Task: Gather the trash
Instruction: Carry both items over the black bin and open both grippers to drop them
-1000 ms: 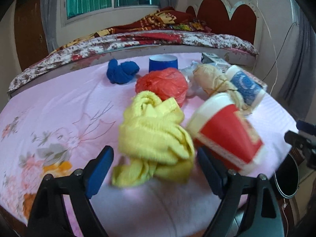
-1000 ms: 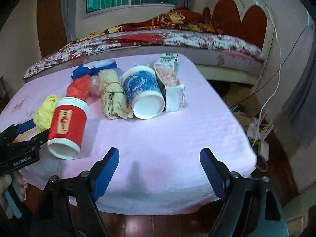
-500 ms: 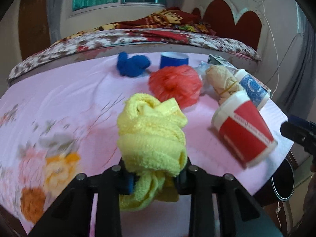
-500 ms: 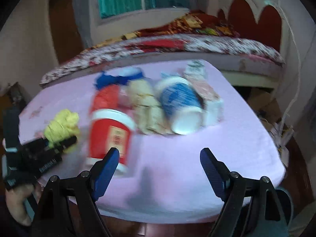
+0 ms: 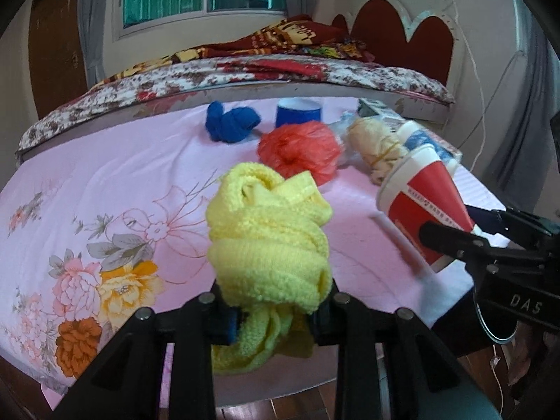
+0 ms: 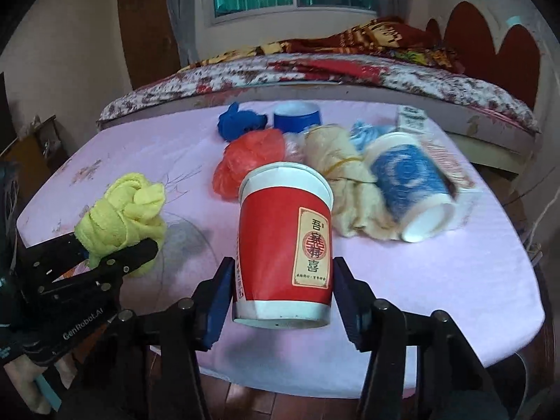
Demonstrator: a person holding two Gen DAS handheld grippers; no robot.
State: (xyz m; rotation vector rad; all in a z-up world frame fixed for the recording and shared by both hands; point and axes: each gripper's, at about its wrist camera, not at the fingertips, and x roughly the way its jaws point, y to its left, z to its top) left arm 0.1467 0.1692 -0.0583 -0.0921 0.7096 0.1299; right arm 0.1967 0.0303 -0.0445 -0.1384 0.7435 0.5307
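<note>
At the near left edge of a table (image 6: 455, 280) covered with a pink floral cloth, the left claw (image 5: 273, 315) pinches a crumpled yellow terry cloth (image 5: 269, 245), bunched into a soft knot with a loose tail hanging below the fingers. Further back lie a balled blue rag (image 5: 231, 126) and a short blue cup (image 5: 299, 113). Nearer the middle sit a crinkled red plastic bag (image 5: 301, 150) and a cream cloth bundle tied with a rubber band (image 6: 343, 182). The right claw (image 6: 281, 297) is closed on a red paper cup with white rims and a gold label of Chinese characters (image 6: 283, 245), lying tilted, mouth pointing away. To the right lie a blue-patterned paper cup on its side (image 6: 406, 185) and a small white carton (image 6: 413, 120)
</note>
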